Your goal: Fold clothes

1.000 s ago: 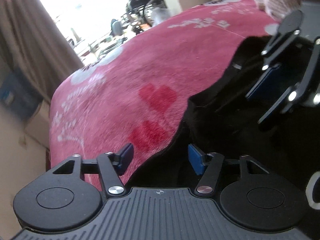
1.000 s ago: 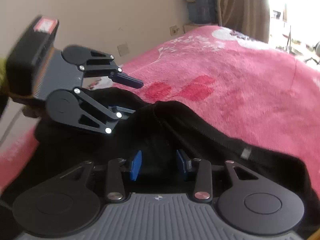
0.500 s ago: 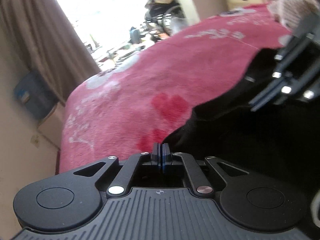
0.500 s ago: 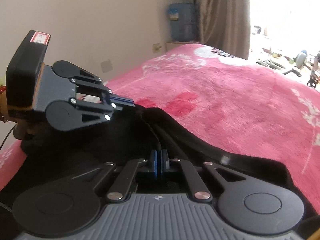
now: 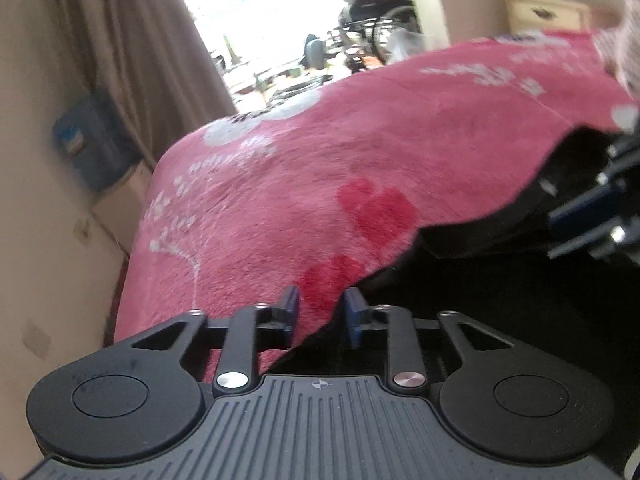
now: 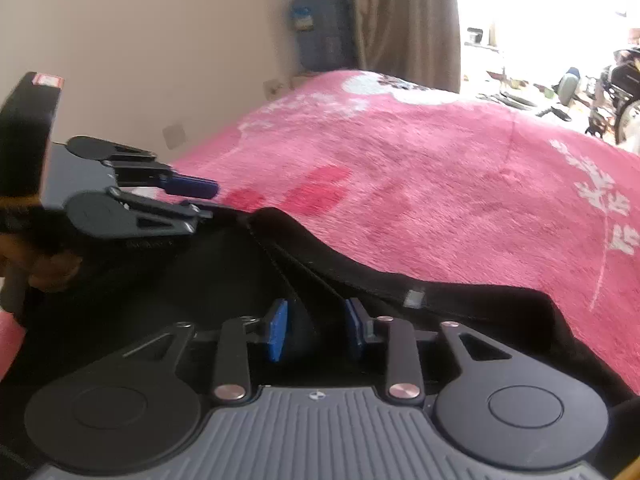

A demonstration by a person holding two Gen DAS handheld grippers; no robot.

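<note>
A black garment [image 5: 500,300] lies spread on a pink blanket [image 5: 320,168]; its wavy edge with a small white tag [image 6: 414,298] runs across the right wrist view. My left gripper [image 5: 320,312] sits at that edge. Its jaws are opening, and the cloth's border passes between the blue pads [image 5: 354,316] without being pressed. My right gripper [image 6: 316,330] hovers over the black cloth [image 6: 400,276], jaws opening too, with dark fabric beneath and between them, loose. Each gripper appears in the other's view: the right gripper [image 5: 568,232] at the frame's right, the left gripper [image 6: 200,200] at the left, held by a hand [image 6: 48,268].
The blanket bears red hearts [image 5: 376,208] and white flowers. A beige wall, a blue water bottle [image 6: 320,32] and a brown curtain [image 5: 132,52] stand beyond the bed. A bright window, a wheelchair [image 5: 376,20] and a cream nightstand [image 5: 540,12] lie farther back.
Both grippers closed fully half a second ago and have since spread apart again. Both wrists rolled, so the bed appears more level now. The garment lies about where it was.
</note>
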